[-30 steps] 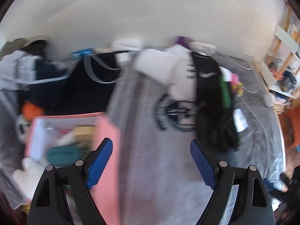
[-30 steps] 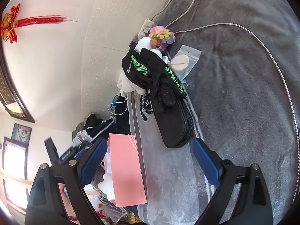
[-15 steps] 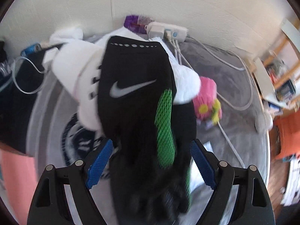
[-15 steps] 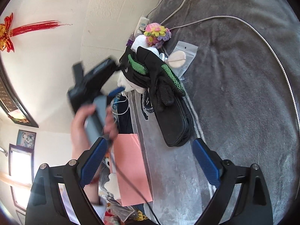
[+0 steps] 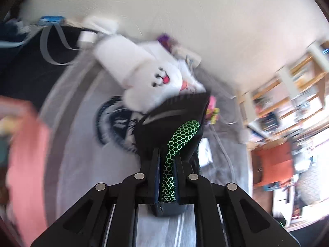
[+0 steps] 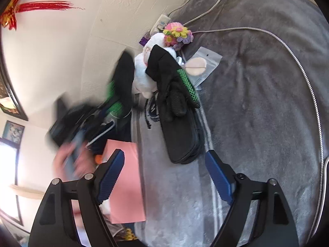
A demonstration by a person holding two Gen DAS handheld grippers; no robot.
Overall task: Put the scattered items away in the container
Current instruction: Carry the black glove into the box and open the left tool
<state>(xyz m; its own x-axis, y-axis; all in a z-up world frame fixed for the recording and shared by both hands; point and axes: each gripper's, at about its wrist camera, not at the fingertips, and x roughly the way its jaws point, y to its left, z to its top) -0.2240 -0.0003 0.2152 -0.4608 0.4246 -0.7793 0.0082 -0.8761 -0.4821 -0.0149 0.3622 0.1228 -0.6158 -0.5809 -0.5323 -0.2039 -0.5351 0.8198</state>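
My left gripper (image 5: pixel 167 154) has its jaws closing on a black glove (image 5: pixel 176 119) with a green honeycomb stripe, and the pads press the stripe. The glove hangs lifted in front of a white plush toy (image 5: pixel 152 78). The right wrist view shows this lifted glove (image 6: pixel 121 78) blurred above the pink container (image 6: pixel 125 183). A second matching glove (image 6: pixel 172 90) lies on a black pouch (image 6: pixel 181 135). My right gripper (image 6: pixel 164 154) hovers over the grey blanket, its jaws closing slightly with nothing between them. The container's pink wall (image 5: pixel 26 154) shows at the left.
A knitted flower toy (image 6: pixel 177 34), a clear bag with a round pad (image 6: pixel 202 65), a power strip (image 6: pixel 161 21) and a metal hose (image 6: pixel 287 47) lie on the blanket by the wall. A person's hand (image 6: pixel 67 160) holds the left gripper. Wooden shelves (image 5: pixel 287 86) stand at the right.
My left gripper swung from the container to the glove pile, shut on the top black glove and lifted it off the plush toy. My right gripper's jaws narrowed a little.
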